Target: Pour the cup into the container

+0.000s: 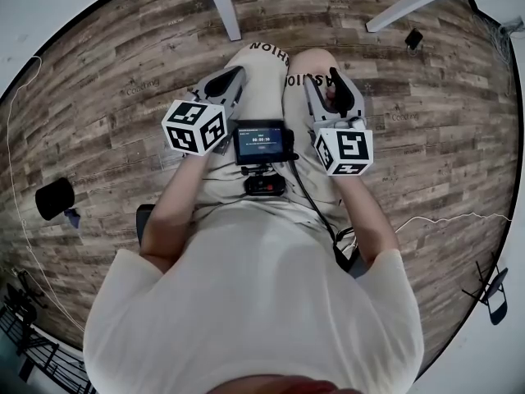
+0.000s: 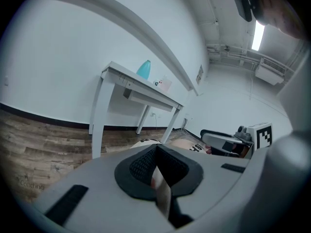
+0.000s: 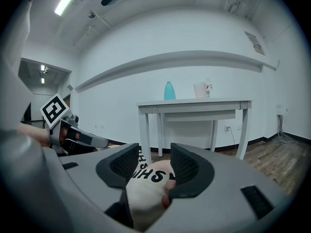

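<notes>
Left gripper (image 1: 232, 79) and right gripper (image 1: 326, 84) over the person's lap.
Left jaws together, right jaws apart and empty; table (image 3: 194, 103) with bottle (image 3: 169, 90) at twelve o'clock.

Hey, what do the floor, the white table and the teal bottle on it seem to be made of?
Floor: wood-look planks, matte, with grain and seams; real wood or laminate, unclear. Table: smooth, evenly white, likely painted wood or board. Teal bottle: opaque, smooth, probably plastic; too small for certainty.
</notes>
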Motion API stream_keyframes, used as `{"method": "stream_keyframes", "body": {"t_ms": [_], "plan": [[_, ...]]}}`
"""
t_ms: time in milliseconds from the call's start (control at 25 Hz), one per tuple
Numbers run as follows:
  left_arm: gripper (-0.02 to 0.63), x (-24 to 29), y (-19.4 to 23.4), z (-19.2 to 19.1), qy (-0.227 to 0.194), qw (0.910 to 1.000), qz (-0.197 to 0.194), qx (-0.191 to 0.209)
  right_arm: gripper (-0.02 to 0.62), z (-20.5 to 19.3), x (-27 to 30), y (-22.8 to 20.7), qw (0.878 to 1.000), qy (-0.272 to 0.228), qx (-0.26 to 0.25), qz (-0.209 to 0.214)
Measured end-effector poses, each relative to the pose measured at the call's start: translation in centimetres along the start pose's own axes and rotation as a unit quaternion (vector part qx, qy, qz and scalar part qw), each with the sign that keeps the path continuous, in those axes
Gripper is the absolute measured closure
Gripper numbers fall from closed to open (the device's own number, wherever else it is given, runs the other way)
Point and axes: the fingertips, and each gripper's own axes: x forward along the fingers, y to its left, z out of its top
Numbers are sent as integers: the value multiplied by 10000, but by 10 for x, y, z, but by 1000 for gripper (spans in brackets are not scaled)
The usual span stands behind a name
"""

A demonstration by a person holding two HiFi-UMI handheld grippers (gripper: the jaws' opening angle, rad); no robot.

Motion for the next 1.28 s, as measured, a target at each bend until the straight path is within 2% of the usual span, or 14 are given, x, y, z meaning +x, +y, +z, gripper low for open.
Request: {"method": "stream_keyframes", "body": {"t_ms": [1280], "plan": [[596,1,0,-1,7,10000,-7,48,390,-1,1,-1,10000,27,-38,-6]]}}
